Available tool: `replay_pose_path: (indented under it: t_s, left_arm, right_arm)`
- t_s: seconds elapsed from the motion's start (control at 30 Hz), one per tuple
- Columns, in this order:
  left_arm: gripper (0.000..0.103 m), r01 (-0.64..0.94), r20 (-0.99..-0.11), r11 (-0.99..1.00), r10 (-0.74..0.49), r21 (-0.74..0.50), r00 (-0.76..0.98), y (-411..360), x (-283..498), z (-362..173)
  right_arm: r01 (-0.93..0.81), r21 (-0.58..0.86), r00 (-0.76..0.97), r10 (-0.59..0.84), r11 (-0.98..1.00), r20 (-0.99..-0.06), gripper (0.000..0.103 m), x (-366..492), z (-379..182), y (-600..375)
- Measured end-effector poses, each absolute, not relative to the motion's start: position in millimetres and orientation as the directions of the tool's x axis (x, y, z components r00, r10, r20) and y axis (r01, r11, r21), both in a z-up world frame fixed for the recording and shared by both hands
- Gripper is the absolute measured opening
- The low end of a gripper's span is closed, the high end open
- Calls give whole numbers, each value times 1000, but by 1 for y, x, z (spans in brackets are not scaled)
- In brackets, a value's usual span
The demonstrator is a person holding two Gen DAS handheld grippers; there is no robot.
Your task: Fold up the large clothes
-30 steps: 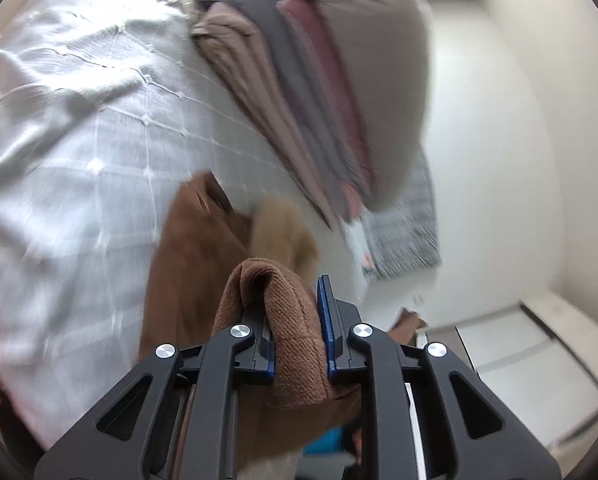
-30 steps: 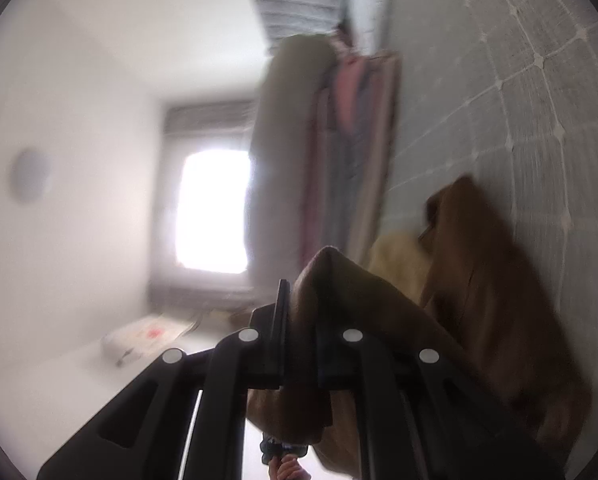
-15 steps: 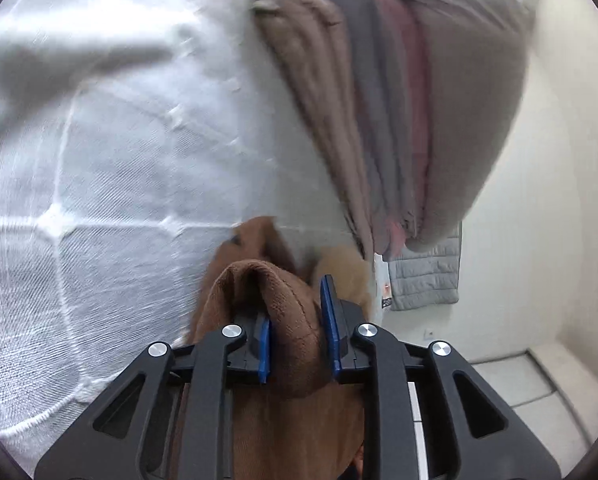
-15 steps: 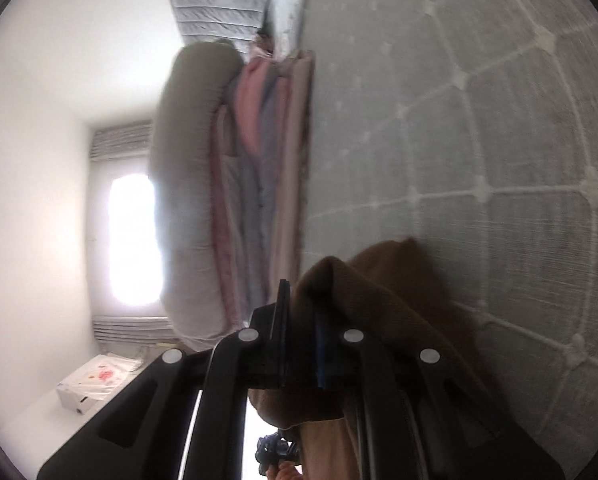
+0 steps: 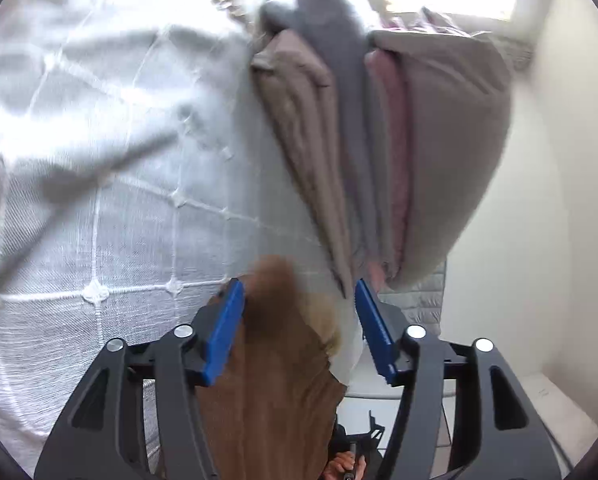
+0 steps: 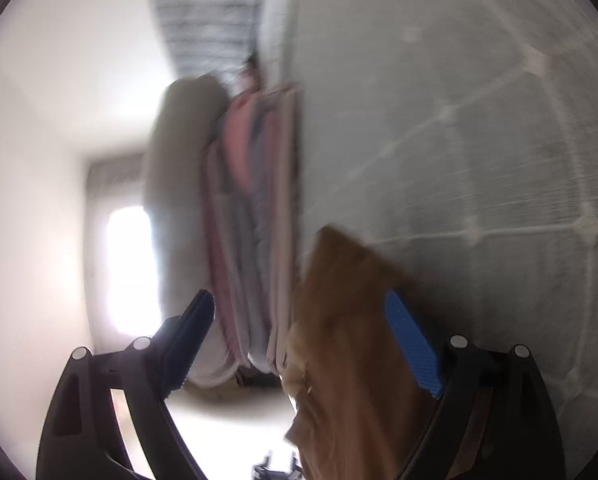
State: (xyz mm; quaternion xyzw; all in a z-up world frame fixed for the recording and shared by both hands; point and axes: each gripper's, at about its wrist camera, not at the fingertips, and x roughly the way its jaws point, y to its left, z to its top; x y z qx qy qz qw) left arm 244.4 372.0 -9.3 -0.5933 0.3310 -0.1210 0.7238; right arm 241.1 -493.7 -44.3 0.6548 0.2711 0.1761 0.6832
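Note:
A brown garment [image 5: 275, 368] with a tan lining lies on the white quilted bed [image 5: 99, 208]. My left gripper [image 5: 299, 320] is open, its blue pads either side of the garment's far end, not clamped on it. In the right wrist view the same brown garment [image 6: 351, 352] lies between the spread pads of my right gripper [image 6: 311, 340], which is open too. That view is blurred.
A stack of folded clothes and bedding in taupe, grey and pink [image 5: 371, 144] stands on the bed just beyond the garment; it also shows in the right wrist view [image 6: 235, 216]. A white wall [image 5: 539, 240] and the floor lie past the bed's edge.
Both grippers were shut on the brown garment. Both have opened, and the garment has dropped onto the bed.

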Motion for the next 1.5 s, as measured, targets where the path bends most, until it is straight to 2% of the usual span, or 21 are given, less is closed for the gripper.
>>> replay_pose_path:
  t_s: [0.07,0.1,0.2,0.3,0.4,0.47,0.5,0.63,0.8,0.93,1.03,1.07,1.13,1.17,1.2,1.3,1.37,1.4,1.43,1.47,1.5]
  left_arm:
    - [56,-141,-317,315,-624,-939,714,361,243,5]
    - [56,-120,-331,348,-646,-930,687,354,241,11]
    - [56,-85,-410,460,-674,-884,615,330,219,25]
    - [56,-52,-513,586,-659,-808,550,304,186,31]
    - [56,-55,-587,665,-615,-745,527,301,146,21]
    - [56,-89,-601,661,-608,-745,519,308,119,3]
    - [56,-108,-607,656,-607,-747,513,311,108,-7]
    - [56,-186,-612,609,-628,-771,481,325,78,-41]
    - [57,-146,-579,578,-696,-803,425,311,59,-57]
    - [65,-98,-545,552,-752,-828,371,293,54,-60]
    - [67,-75,-571,586,-742,-807,352,282,54,-61]
    - [67,-67,-575,594,-737,-802,355,279,55,-62]
    - [67,-44,-618,652,-692,-757,374,274,54,-58]
    - [67,-44,-633,671,-673,-740,382,272,54,-56]
    - [67,-52,-662,706,-633,-706,401,273,53,-53]
    - [67,-45,-711,792,-520,-609,474,281,48,-36]
    - [68,-38,-656,743,-566,-669,500,293,43,-31]
    - [68,-33,-644,735,-572,-678,508,295,43,-29]
    - [68,-27,-647,742,-564,-669,513,294,44,-29]
    - [68,-12,-654,754,-561,-657,507,290,47,-29]
    - [68,5,-657,757,-570,-654,493,285,52,-31]
  right_arm:
    - [40,996,733,675,78,-82,87,239,-34,-473]
    - [21,995,709,700,101,-86,87,235,-29,-465]
    - [-42,955,668,719,295,-192,87,207,-2,-454]
    - [-82,841,692,638,535,-338,89,157,23,-463]
    - [-32,727,691,540,686,-480,91,113,22,-483]
    - [20,662,642,498,749,-583,91,96,8,-495]
    - [29,654,625,497,756,-602,91,91,2,-498]
    - [11,692,529,583,722,-617,91,77,-28,-502]
    - [-83,679,476,628,729,-616,91,77,-39,-469]
    - [-142,630,472,612,764,-635,92,89,-36,-447]
    - [-162,608,469,603,777,-646,92,89,-36,-443]
    - [-175,598,475,599,782,-645,90,89,-36,-442]
    - [-176,561,495,565,809,-660,75,88,-36,-441]
    - [-159,544,506,541,824,-672,58,89,-36,-444]
    - [-152,552,506,545,820,-669,51,87,-38,-449]
    - [-156,588,502,577,793,-645,43,83,-44,-458]
    - [-183,577,503,580,796,-641,43,81,-45,-457]
    - [-191,579,508,585,792,-633,49,81,-44,-456]
    - [-202,599,507,606,775,-613,56,82,-45,-456]
    - [-209,610,506,618,764,-601,72,84,-45,-455]
    - [-214,607,511,617,765,-598,80,88,-44,-451]
